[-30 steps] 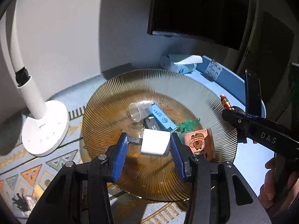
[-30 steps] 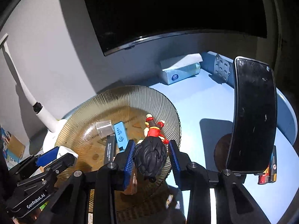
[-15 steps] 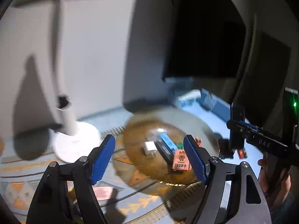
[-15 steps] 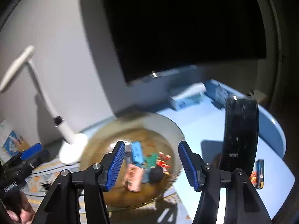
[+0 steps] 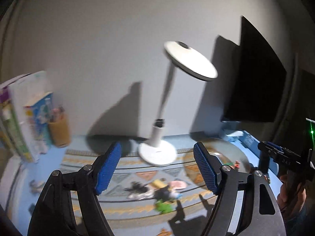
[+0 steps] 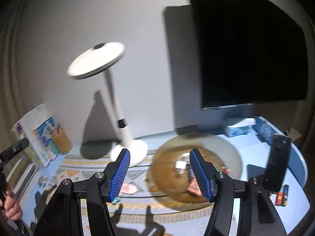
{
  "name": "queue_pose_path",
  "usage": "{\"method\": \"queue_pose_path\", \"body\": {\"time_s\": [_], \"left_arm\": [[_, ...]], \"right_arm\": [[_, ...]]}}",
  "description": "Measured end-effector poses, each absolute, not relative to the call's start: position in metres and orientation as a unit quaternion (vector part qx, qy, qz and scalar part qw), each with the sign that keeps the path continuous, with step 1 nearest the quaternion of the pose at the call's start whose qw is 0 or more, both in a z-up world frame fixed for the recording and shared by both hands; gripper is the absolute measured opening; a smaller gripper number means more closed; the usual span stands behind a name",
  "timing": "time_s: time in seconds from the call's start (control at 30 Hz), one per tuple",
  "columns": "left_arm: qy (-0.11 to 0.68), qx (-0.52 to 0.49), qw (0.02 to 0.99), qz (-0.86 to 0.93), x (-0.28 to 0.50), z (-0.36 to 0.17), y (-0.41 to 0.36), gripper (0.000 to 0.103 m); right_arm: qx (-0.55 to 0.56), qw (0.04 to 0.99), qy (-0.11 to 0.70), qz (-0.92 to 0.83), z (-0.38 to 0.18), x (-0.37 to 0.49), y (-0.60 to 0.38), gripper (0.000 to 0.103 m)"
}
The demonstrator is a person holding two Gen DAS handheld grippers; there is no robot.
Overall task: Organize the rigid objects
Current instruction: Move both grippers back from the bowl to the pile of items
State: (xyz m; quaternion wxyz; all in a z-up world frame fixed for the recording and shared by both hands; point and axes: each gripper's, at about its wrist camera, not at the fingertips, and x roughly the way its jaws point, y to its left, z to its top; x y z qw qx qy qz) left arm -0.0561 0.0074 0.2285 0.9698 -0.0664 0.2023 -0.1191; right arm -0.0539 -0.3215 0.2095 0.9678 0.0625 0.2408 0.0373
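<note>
Left gripper [image 5: 157, 168]: black angular arms, ribbed blue pads [image 5: 107, 168], silver screws at the pivots. Right gripper [image 6: 159, 174]: same build, black arms, ribbed blue pads [image 6: 120, 174], silver screws. Its black body carries white lettering, blurred, with a green light above.

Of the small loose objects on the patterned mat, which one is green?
The green toy nearest the camera in the left wrist view; the others beside it are dark, yellow, pink and whitish.
</note>
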Motion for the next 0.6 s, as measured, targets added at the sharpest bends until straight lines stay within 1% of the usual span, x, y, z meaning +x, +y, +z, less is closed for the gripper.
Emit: {"method": "queue_pose_path", "body": {"time_s": [0.13,0.3,0.43,0.6], "left_arm": [[0.213,-0.075,0.97,-0.095,-0.066,0.216,0.036,0.074],[0.251,-0.097,0.959,-0.088,-0.064,0.183,0.062,0.074],[0.285,-0.101,0.948,-0.098,-0.058,0.152,0.064,0.074],[0.328,-0.078,0.934,-0.122,-0.046,0.118,0.053,0.074]], "right_arm": [[0.048,0.962,0.259,0.072,0.201,-0.052,-0.285,0.061],[0.021,0.951,0.292,0.101,0.179,-0.045,-0.245,0.061],[0.004,0.941,0.318,0.119,0.16,-0.038,-0.224,0.061],[-0.01,0.927,0.352,0.132,0.133,-0.026,-0.205,0.061]]}}
